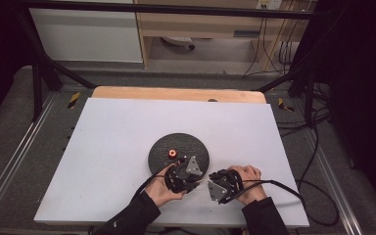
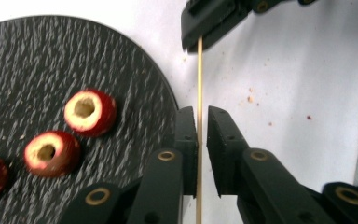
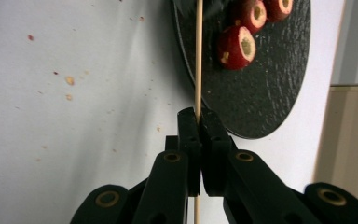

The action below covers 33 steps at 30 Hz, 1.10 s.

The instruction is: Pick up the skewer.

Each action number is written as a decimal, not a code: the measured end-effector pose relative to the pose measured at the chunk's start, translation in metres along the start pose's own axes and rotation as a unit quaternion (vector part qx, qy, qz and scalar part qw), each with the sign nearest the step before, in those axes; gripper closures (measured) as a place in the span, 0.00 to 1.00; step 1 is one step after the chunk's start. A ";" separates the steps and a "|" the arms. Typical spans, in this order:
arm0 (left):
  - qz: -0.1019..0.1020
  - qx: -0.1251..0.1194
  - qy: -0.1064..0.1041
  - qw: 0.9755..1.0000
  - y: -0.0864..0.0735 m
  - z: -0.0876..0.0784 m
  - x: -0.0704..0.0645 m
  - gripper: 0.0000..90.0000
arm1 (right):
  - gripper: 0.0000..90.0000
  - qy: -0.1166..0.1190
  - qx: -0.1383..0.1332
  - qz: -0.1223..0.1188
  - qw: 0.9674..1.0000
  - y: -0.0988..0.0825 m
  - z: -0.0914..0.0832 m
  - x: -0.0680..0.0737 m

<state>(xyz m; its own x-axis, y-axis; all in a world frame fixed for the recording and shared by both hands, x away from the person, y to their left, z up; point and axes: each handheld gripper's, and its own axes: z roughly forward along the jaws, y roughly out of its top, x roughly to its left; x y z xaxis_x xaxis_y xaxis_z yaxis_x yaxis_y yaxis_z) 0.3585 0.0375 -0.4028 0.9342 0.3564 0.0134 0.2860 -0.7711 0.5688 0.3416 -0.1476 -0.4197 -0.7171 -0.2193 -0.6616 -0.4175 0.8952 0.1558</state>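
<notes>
Grippers meet near the near-right edge of a round black plate (image 1: pixel 178 152) on the white bench (image 1: pixel 107 147), each held in one of the person's hands. In the right gripper view, the right gripper (image 3: pixel 198 116) has its two black jaws pressed together on a thin wooden skewer (image 3: pixel 198 56), which runs straight out from between the pads toward the plate's edge and also passes back between the jaw arms. In the left gripper view, the left gripper (image 2: pixel 202 123) has the same skewer (image 2: pixel 199 84) between its jaws; the stick lies against the left pad, while a narrow gap shows between it and the right pad, so the jaws stand slightly apart and do not clamp it. Farther up that view the stick ends in the closed black tips of the other gripper. From above, the left gripper (image 1: pixel 182 174) sits over the plate's near rim and the right gripper (image 1: pixel 220 185) lies just to its right, off the plate, the two nearly touching, with cables trailing toward the near edge. On the textured plate lie small red fruits with their cores hollowed out: two cored ones (image 2: pixel 90 112) and (image 2: pixel 51 153) face the left gripper's camera, with a third at the picture's left edge. Crumbs are scattered on the white bench beside the plate. A wooden board edge shows beyond the far side of the bench.
</notes>
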 end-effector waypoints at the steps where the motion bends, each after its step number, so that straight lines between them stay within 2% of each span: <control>1: -0.002 0.007 -0.002 1.000 0.000 -0.002 0.002 0.88 | 0.99 -0.001 0.003 -0.003 1.000 0.000 0.000 -0.001; 8: -0.011 0.055 -0.009 0.998 -0.002 -0.016 0.012 0.87 | 0.99 -0.004 0.026 -0.028 0.999 0.007 0.000 -0.004; 13: -0.016 0.074 -0.017 0.997 -0.004 -0.017 0.013 0.90 | 0.99 -0.006 0.031 -0.042 0.999 0.011 0.000 -0.007; 19: -0.010 0.082 -0.020 0.996 0.000 -0.008 0.010 0.92 | 0.99 -0.007 0.033 -0.056 0.998 0.016 -0.001 -0.007; 25: 0.002 0.088 -0.012 0.996 0.010 0.000 0.005 0.95 | 0.98 -0.006 0.039 -0.061 0.997 0.016 -0.002 -0.006; 28: 0.000 0.096 -0.005 0.995 0.012 0.002 0.003 0.98 | 0.98 -0.007 0.043 -0.059 0.997 0.016 -0.002 -0.004; 33: -0.007 0.093 0.000 0.996 0.010 0.002 0.003 0.98 | 0.97 -0.014 0.037 -0.057 0.998 0.017 -0.004 -0.005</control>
<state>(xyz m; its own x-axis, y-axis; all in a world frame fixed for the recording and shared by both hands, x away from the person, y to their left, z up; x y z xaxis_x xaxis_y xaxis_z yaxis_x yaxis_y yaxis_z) 0.3640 0.0303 -0.3986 0.9302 0.3671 0.0067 0.3330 -0.8511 0.4060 0.3363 -0.1331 -0.4109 -0.6513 -0.3116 -0.6919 -0.4529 0.8912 0.0250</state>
